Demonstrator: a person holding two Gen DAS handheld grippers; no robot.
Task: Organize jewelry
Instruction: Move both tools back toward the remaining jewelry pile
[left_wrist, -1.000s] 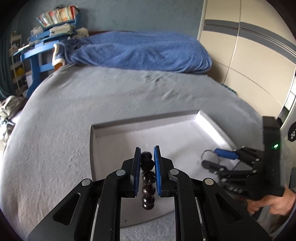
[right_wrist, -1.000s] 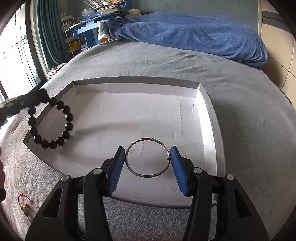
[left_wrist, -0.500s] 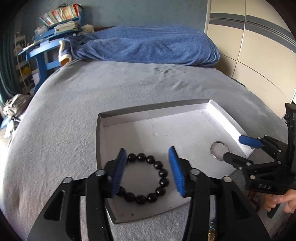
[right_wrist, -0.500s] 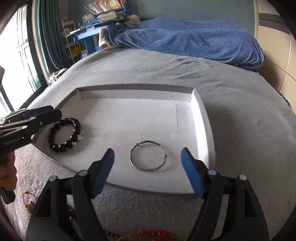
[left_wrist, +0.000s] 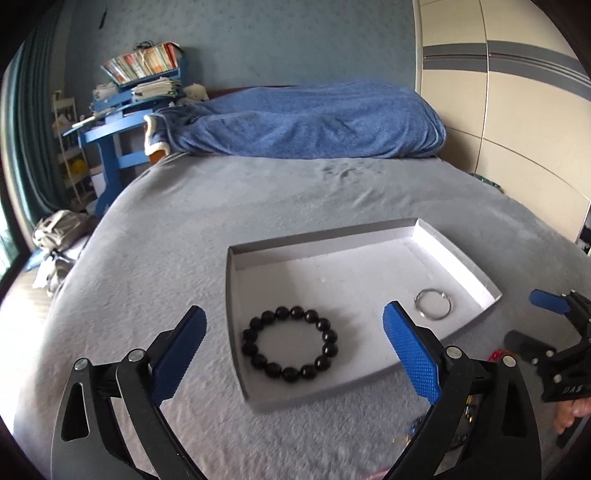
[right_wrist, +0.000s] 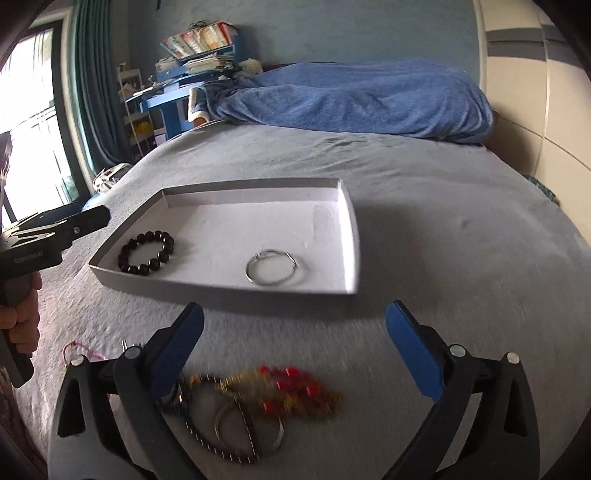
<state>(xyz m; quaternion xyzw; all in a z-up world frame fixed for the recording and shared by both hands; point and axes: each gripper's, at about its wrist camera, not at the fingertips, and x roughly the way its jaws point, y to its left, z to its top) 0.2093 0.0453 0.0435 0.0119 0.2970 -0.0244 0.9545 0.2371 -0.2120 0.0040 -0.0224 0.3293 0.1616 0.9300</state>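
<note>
Grey bedding (left_wrist: 166, 258) carried the white tray (left_wrist: 236, 295). Since a second before, both pieces had been released: the black bead bracelet (left_wrist: 290, 343) lay near the tray's near-left corner, the wire ring (right_wrist: 272, 266) near its near-right corner. Left gripper (left_wrist: 293, 332) and right gripper (right_wrist: 295, 326) were opening wide, empty, and had drawn back. Remaining jewelry (right_wrist: 258, 398) awaited sorting. Gripper lettering was illegible.

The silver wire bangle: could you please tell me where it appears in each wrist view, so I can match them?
Left wrist view: the silver wire bangle lies right of centre, in the tray's near right corner.
Right wrist view: the bangle lies near the centre, by the tray's front wall.
Shared landmark: the black bead bracelet, left of the bangle in both views, in the same white tray.
</note>
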